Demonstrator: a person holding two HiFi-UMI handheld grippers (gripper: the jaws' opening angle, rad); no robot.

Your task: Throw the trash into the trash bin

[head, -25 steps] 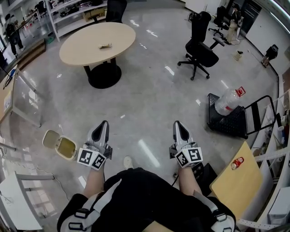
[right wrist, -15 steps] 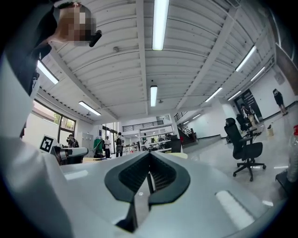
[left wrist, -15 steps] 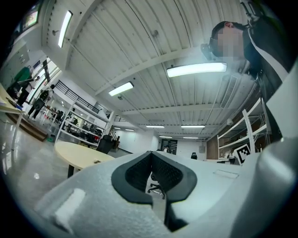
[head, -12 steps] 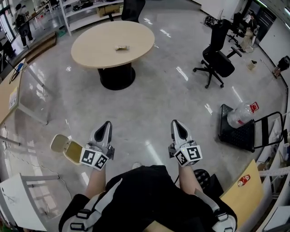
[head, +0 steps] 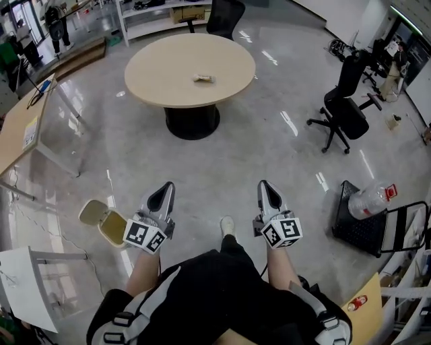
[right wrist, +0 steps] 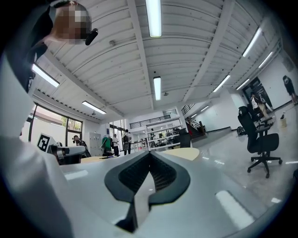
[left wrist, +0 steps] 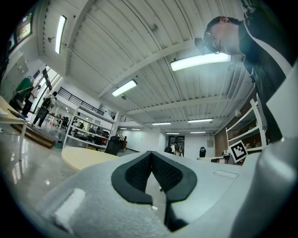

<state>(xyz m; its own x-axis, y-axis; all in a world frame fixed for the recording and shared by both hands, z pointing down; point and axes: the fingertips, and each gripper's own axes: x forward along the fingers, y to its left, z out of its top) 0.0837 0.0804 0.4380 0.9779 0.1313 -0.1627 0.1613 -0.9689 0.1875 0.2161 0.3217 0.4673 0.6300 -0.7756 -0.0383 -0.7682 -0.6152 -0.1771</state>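
Note:
A small piece of trash (head: 203,79) lies on the round beige table (head: 168,74) far ahead in the head view. A small beige trash bin (head: 112,228) with its lid flipped open stands on the floor just left of my left gripper (head: 163,191). My right gripper (head: 267,189) is held beside it, both pointing forward over bare floor. Each gripper is shut with nothing between its pads. In the left gripper view the left gripper (left wrist: 152,154) has the table's edge (left wrist: 81,159) showing low beyond it. The right gripper (right wrist: 150,154) points at the room ahead.
A black office chair (head: 347,108) stands at the right. A black cart (head: 357,226) carrying a large water bottle (head: 372,200) sits lower right. A wooden desk (head: 20,131) is at the left, a white table (head: 27,290) at lower left, and shelves (head: 158,15) behind the round table.
The person has walked forward. The round table has come nearer and shifted right in the head view. Both grippers stay shut and keep their places in the view.

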